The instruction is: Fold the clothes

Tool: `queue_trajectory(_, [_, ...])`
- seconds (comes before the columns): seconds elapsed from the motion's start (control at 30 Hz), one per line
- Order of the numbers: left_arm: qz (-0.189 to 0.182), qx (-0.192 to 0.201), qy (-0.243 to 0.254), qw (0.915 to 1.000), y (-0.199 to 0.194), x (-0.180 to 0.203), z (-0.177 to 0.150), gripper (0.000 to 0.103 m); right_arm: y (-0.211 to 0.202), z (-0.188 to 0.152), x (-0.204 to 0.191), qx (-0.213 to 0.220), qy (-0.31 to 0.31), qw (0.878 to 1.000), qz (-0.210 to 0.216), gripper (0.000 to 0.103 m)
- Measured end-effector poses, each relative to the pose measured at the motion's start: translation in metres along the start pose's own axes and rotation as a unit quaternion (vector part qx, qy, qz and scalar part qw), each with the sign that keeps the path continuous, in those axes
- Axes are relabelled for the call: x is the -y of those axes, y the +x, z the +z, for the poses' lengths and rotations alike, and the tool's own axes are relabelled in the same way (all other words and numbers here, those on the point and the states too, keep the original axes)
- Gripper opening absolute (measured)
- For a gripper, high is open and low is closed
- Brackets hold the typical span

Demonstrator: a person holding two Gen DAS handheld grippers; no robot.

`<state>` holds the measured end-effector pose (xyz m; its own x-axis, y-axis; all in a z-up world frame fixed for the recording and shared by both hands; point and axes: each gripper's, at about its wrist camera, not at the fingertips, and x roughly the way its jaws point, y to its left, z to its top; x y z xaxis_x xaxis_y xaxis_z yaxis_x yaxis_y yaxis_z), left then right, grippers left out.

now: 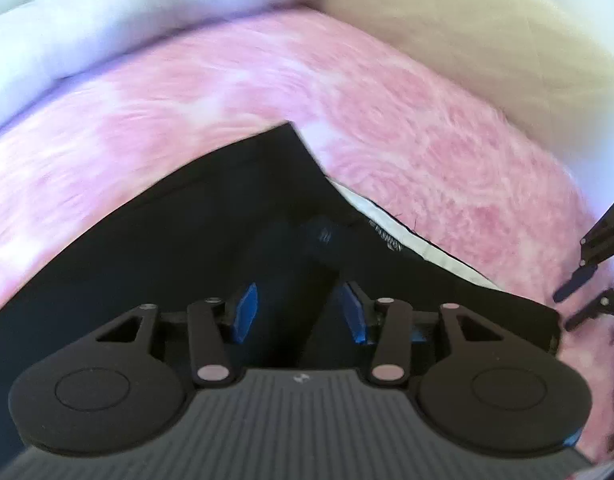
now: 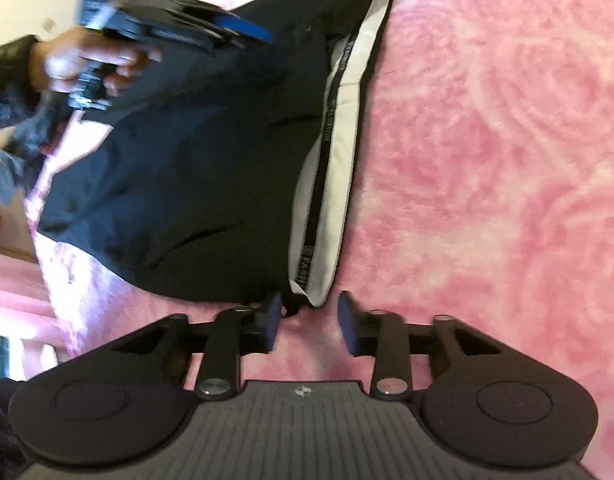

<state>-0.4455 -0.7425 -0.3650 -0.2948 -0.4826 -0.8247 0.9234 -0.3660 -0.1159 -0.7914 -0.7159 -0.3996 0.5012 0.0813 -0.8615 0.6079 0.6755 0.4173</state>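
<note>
Black track pants [image 2: 195, 152], smooth matte fabric w/ a white side stripe [image 2: 335, 160] carrying a thin black lettered band, lie folded into a rough wedge on a pink fleece blanket [image 2: 507, 140]. Blanket is fluffy, w/ a swirled rose-like relief in its pile.

Right gripper [image 2: 310, 322]: jaws apart, nothing between the dark blue pads, only pink pile showing in the gap. Pants' stripe-end corner sits just ahead of the jaws, close to the left pad [image 2: 274, 320]; can't tell if it touches. Rest of the garment stretches ahead & to the left of the jaws.

Left gripper [image 1: 299, 312]: jaws parted, over the black cloth, which fills the gap & spreads ahead to a sharp pointed corner. Nothing pinched that I can make out. Stripe edge runs ahead-right of the jaws. Beyond the blanket ahead, a white padded surface [image 1: 107, 20], blurred.

In the right wrist view, the hand [image 2: 87, 64] holding the left gripper hovers above the pants' far end, motion-blurred.
</note>
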Motion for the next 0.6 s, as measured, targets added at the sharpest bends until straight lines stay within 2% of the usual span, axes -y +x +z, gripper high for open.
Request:
queue_trajectory(0.1, [0.034,0.002,-0.069,0.9971,-0.056,0.000,-0.054,0.048,-0.017,0.003,-0.029,0.029,-0.029,0.998,-0.041,0.038])
queue_trajectory(0.23, [0.090,-0.043,-0.149,0.9838,-0.120,-0.016,-0.149,0.048,-0.026,0.016,-0.078,0.067,-0.063,0.995,-0.046,0.038])
queue_trajectory(0.33, [0.144,-0.088,-0.166,0.9717,-0.167,-0.045,-0.222,0.048,-0.003,0.039,-0.127,0.060,-0.115,0.991,-0.019,0.038])
queue_trajectory(0.43, [0.184,-0.112,-0.174,0.9609,-0.210,-0.088,-0.282,0.050,0.029,0.066,-0.181,0.050,-0.177,0.983,0.001,0.038])
queue_trajectory(0.53, [0.218,-0.125,-0.168,0.9534,-0.250,-0.137,-0.336,0.051,0.068,0.095,-0.242,0.047,-0.242,0.969,0.005,0.038])
queue_trajectory(0.6, [0.231,-0.130,-0.161,0.9506,-0.276,-0.174,-0.370,0.055,0.097,0.113,-0.286,0.043,-0.295,0.955,-0.004,0.038])
